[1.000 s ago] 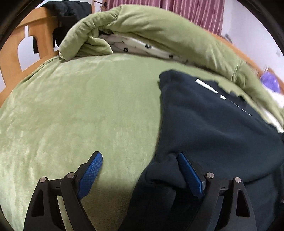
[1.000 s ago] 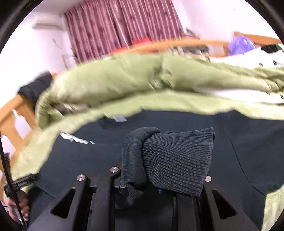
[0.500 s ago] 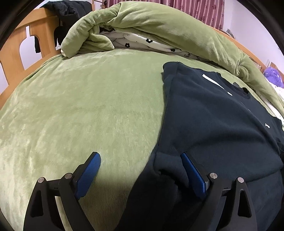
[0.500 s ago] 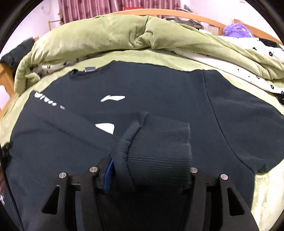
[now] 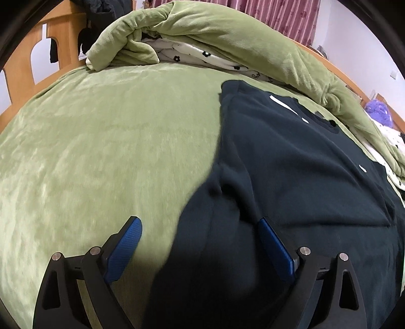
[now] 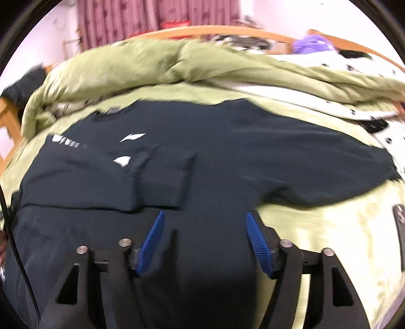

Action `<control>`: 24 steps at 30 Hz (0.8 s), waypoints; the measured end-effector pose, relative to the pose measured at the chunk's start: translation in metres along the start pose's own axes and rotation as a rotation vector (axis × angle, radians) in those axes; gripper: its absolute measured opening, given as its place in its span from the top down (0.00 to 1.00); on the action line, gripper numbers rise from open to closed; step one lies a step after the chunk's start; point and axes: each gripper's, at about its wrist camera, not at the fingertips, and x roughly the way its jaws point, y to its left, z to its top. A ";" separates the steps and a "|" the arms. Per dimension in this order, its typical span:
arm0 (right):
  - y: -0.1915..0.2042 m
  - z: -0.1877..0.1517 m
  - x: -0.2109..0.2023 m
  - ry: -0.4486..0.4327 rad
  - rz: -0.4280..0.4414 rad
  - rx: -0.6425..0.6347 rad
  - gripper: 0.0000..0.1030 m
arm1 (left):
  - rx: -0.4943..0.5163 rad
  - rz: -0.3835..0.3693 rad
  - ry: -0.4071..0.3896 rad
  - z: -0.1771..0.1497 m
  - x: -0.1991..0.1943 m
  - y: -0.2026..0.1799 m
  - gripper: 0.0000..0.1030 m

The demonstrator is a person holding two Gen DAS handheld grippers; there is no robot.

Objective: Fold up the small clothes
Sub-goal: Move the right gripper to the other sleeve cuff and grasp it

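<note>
A dark navy sweatshirt [image 6: 227, 157] lies flat, front up, on a green plush bedspread [image 5: 114, 141]. One sleeve [image 6: 83, 182] is folded across the chest, its ribbed cuff [image 6: 164, 182] resting near the garment's centre, just beyond the right gripper [image 6: 205, 217] at 12 o'clock. That gripper hangs over the lower body of the sweatshirt with its blue pads [image 6: 255, 235] spread wide, holding nothing. The left gripper [image 5: 200, 225] sits at the sweatshirt's side edge, jaws likewise wide apart and empty; its left pad [image 5: 126, 240] is over bare bedspread, its right pad [image 5: 273, 243] over dark fabric. A rolled green comforter [image 5: 227, 33] with a white flower-print lining [image 5: 202, 54] lies at 12 o'clock, before maroon curtains [image 6: 152, 17]. The right wrist view is motion-blurred.
</note>
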 end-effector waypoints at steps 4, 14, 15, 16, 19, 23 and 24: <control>-0.053 0.000 -0.011 -0.039 -0.054 0.107 0.22 | 0.058 0.050 -0.002 -0.005 -0.002 -0.012 0.09; -0.166 0.007 0.023 -0.004 -0.064 0.355 0.21 | 0.065 0.058 0.001 -0.005 0.000 -0.013 0.07; -0.174 0.007 0.028 -0.003 -0.065 0.382 0.21 | 0.065 0.060 0.000 -0.006 0.000 -0.013 0.07; -0.178 0.009 0.033 0.000 -0.065 0.399 0.21 | 0.065 0.060 0.000 -0.006 0.000 -0.013 0.07; -0.196 0.012 0.049 0.014 -0.079 0.459 0.21 | 0.057 0.053 -0.002 -0.006 0.000 -0.013 0.07; -0.206 0.024 0.068 0.009 -0.120 0.456 0.21 | 0.054 0.055 -0.003 -0.005 0.001 -0.014 0.06; -0.207 0.029 0.073 0.008 -0.144 0.448 0.23 | 0.055 0.056 -0.004 -0.005 0.001 -0.015 0.06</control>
